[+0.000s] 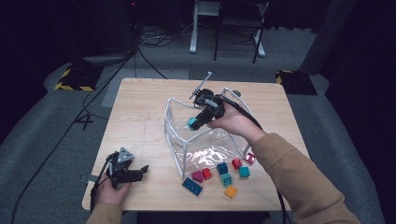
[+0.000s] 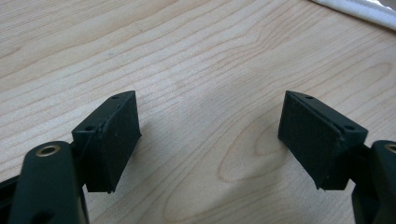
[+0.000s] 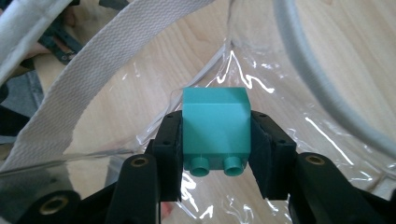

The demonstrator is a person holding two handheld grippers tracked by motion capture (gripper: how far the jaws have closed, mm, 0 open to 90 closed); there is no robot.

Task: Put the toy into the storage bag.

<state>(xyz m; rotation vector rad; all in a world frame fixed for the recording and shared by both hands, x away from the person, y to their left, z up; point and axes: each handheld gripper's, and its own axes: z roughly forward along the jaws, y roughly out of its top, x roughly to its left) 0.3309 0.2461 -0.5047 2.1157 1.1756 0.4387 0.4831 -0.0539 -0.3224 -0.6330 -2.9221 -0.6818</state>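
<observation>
We are early in the job: our right gripper (image 1: pixel 200 118) clamps a teal block (image 3: pixel 215 133) over the clear bag (image 1: pixel 205 144) at table centre, the loose blocks (image 1: pixel 219 173) wait at its 5 o'clock, and our left gripper (image 1: pixel 135 173) rests wide open, empty.

Glossy clear plastic bag (image 1: pixel 205 140), smooth plastic teal block (image 3: pixel 215 133), matt wooden table (image 1: pixel 140 121).
</observation>
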